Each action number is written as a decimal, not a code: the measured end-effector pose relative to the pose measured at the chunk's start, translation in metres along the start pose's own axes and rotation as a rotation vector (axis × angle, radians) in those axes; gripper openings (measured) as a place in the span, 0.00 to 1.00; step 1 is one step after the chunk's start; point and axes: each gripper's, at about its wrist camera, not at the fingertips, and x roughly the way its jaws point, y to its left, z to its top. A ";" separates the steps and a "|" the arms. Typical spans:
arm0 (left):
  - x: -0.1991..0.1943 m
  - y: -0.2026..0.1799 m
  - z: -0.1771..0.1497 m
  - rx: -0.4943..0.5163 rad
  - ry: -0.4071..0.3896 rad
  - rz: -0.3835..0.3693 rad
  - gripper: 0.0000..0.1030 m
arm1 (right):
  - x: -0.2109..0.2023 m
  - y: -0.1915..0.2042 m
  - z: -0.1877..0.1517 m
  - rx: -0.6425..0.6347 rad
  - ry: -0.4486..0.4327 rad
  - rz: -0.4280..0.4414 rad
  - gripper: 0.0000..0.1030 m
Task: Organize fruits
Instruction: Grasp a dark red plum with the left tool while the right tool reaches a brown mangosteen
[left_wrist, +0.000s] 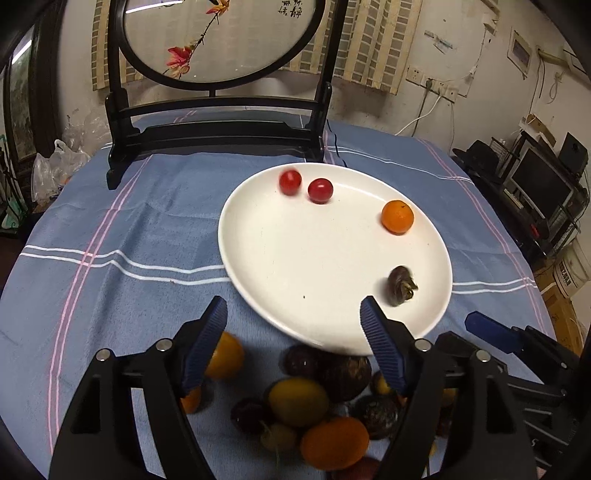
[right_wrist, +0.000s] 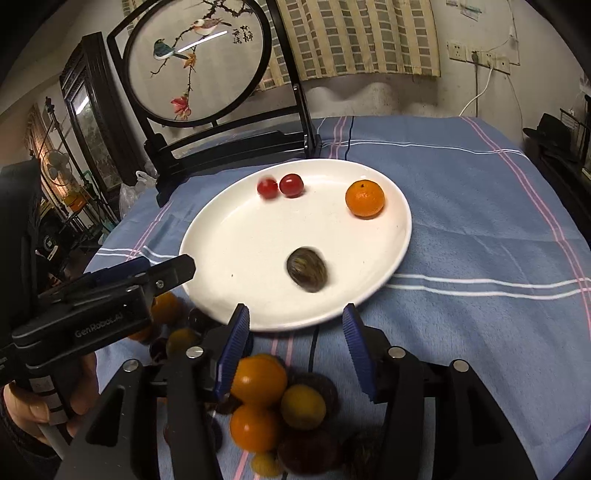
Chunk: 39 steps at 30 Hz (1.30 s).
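Observation:
A white plate (left_wrist: 295, 258) (right_wrist: 240, 240) sits on the blue cloth. On it are two red cherry tomatoes (left_wrist: 319, 190) (right_wrist: 291, 185), a small orange (left_wrist: 397, 216) (right_wrist: 365, 198) and a dark brown fruit (left_wrist: 401, 285) (right_wrist: 307, 274), which looks blurred. A pile of orange, yellow and dark fruits (left_wrist: 314, 406) (right_wrist: 273, 402) lies in front of the plate. My left gripper (left_wrist: 293, 317) is open and empty above the pile's near edge. My right gripper (right_wrist: 295, 325) is open and empty over the pile. The left gripper also shows in the right wrist view (right_wrist: 147, 273).
A black-framed round embroidered screen (left_wrist: 221, 110) (right_wrist: 207, 92) stands on the table behind the plate. The blue striped tablecloth (left_wrist: 110, 240) (right_wrist: 480, 258) covers the table. Plastic bags (left_wrist: 55, 162) lie at the far left edge; shelves and a monitor (left_wrist: 539, 184) stand to the right.

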 end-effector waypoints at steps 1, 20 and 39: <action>-0.003 0.000 -0.004 0.005 -0.001 -0.001 0.73 | -0.002 0.000 -0.003 -0.003 0.002 -0.002 0.53; -0.038 0.003 -0.079 0.030 0.039 -0.047 0.84 | -0.041 -0.039 -0.073 0.088 0.002 -0.059 0.67; -0.033 -0.039 -0.115 0.146 0.123 -0.114 0.80 | -0.049 -0.030 -0.081 0.028 -0.015 -0.063 0.67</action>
